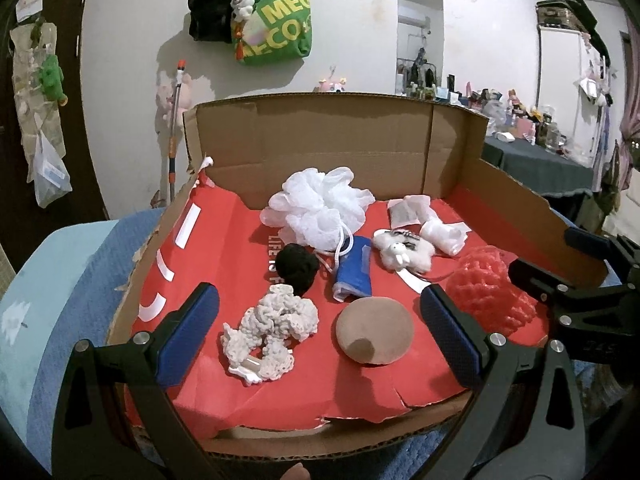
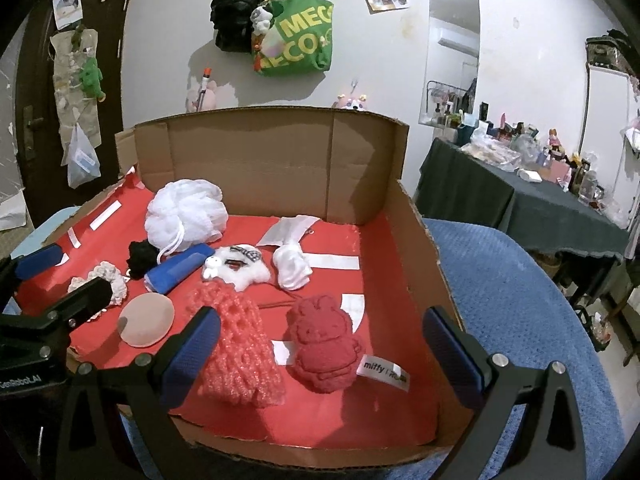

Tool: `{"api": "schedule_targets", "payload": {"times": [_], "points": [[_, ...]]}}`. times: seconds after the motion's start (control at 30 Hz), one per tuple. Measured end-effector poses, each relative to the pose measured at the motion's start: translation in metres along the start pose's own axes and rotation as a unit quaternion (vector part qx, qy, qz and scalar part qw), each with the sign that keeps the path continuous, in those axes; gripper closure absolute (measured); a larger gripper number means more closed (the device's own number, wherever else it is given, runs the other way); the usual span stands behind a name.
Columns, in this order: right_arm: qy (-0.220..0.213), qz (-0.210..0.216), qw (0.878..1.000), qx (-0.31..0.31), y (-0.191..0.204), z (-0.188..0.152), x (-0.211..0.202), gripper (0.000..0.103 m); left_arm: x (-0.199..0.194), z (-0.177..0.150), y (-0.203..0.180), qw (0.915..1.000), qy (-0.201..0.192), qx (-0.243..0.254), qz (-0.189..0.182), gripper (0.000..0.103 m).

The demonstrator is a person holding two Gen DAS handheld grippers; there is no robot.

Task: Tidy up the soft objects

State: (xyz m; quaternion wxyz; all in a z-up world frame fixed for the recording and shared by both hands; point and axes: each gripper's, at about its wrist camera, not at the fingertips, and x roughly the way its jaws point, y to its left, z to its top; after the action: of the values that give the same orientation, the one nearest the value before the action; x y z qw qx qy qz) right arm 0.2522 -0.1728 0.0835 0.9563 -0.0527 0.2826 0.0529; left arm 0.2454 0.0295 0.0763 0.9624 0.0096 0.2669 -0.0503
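A cardboard box (image 1: 340,140) with a red floor holds several soft things. In the left wrist view my left gripper (image 1: 320,316) stands open above the near part, with a cream crochet scrunchie (image 1: 272,324) and a tan round pad (image 1: 374,330) between its fingers. Behind them lie a black pom (image 1: 298,266), a blue cloth roll (image 1: 354,270), a white mesh pouf (image 1: 318,206) and a white plush (image 1: 404,254). My right gripper (image 2: 320,342) is open over a red foam net (image 2: 236,344) and a red rabbit plush (image 2: 324,346). Neither gripper holds anything.
The box (image 2: 264,160) rests on a blue quilted cover (image 2: 520,300). White socks (image 2: 292,266) lie near the back wall of the box. A dark-clothed table (image 2: 512,196) crowded with bottles stands to the right. Bags (image 2: 296,36) hang on the wall behind.
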Motion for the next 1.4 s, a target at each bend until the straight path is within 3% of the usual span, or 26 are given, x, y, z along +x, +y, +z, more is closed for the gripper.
{"api": "schedule_targets", "payload": {"times": [1.4], "points": [[-0.013,-0.004,1.000,0.001,0.0002,-0.0030,-0.0010,0.000,0.0031,-0.0015,0.0069,0.9998,0.008,-0.017,0.001,0.001]]}}
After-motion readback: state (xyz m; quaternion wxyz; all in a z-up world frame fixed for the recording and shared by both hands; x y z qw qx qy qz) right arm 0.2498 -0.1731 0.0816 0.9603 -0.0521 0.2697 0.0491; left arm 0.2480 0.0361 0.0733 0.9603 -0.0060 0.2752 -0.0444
